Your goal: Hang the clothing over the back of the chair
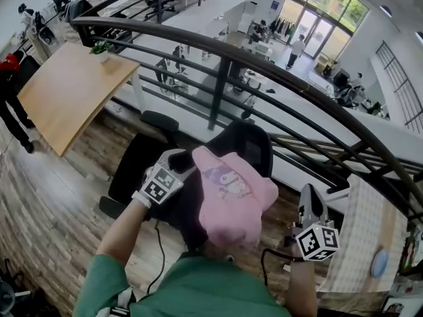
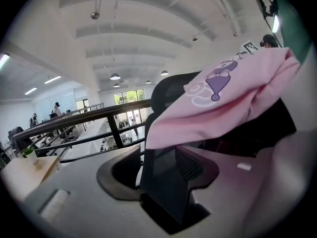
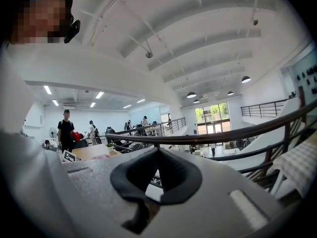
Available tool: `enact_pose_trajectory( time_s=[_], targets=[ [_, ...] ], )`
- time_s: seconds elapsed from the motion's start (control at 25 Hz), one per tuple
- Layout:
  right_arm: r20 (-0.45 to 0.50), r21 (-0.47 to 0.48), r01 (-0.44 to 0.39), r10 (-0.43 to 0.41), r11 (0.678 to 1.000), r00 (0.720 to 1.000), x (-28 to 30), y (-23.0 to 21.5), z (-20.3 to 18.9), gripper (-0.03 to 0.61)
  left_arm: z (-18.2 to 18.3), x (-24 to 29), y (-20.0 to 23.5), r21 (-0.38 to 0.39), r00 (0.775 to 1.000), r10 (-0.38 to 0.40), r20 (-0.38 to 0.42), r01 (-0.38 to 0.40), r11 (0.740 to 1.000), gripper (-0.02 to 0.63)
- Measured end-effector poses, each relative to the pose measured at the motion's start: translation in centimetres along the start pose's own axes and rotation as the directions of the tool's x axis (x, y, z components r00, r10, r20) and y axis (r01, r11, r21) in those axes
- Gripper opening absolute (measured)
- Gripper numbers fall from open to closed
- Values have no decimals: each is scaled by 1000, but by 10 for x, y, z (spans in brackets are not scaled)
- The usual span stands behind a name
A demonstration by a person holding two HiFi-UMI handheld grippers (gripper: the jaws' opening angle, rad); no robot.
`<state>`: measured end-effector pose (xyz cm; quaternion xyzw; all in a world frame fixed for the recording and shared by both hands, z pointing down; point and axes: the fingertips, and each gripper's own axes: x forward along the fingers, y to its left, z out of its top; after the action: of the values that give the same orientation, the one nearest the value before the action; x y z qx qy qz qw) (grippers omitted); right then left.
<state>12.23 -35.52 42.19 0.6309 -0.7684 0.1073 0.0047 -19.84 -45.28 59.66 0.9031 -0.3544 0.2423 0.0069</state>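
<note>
A pink garment (image 1: 232,193) with a purple cartoon print lies draped over the top of the black chair's back (image 1: 248,140). My left gripper (image 1: 181,162) is at the garment's left edge, jaws spread wide. In the left gripper view the left gripper (image 2: 158,168) stands open, with the chair's black frame (image 2: 168,180) in the gap and the pink garment (image 2: 228,95) hanging above the jaws, not pinched. My right gripper (image 1: 310,198) is off to the chair's right, apart from the garment. In its own view the right gripper (image 3: 158,171) is shut, with nothing between the pads.
A dark curved railing (image 1: 264,71) runs right behind the chair, with a lower hall beyond it. A wooden table (image 1: 69,94) with a small plant stands to the left. A checkered cloth (image 1: 363,243) covers a surface at the right. A person in red (image 1: 9,94) stands at far left.
</note>
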Motion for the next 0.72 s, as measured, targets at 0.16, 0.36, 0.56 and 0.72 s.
enact_pose_trajectory(
  time_s=[0.16, 0.36, 0.56, 0.72],
  targets=[
    [5, 4, -32, 32, 999, 999, 4, 5, 1, 3, 3, -16, 4, -10, 999, 39, 7, -39, 999, 235],
    [9, 17, -74, 74, 997, 997, 1, 6, 1, 3, 29, -48, 17, -55, 984, 155, 87, -151, 987, 232],
    [25, 30, -113, 112, 993, 993, -9, 1, 3, 3, 88, -85, 2, -99, 947, 225, 228, -207, 973, 134],
    [43, 32, -135, 133, 990, 990, -21, -8, 4, 3, 137, -105, -25, -102, 912, 244, 330, -223, 970, 55]
  ],
)
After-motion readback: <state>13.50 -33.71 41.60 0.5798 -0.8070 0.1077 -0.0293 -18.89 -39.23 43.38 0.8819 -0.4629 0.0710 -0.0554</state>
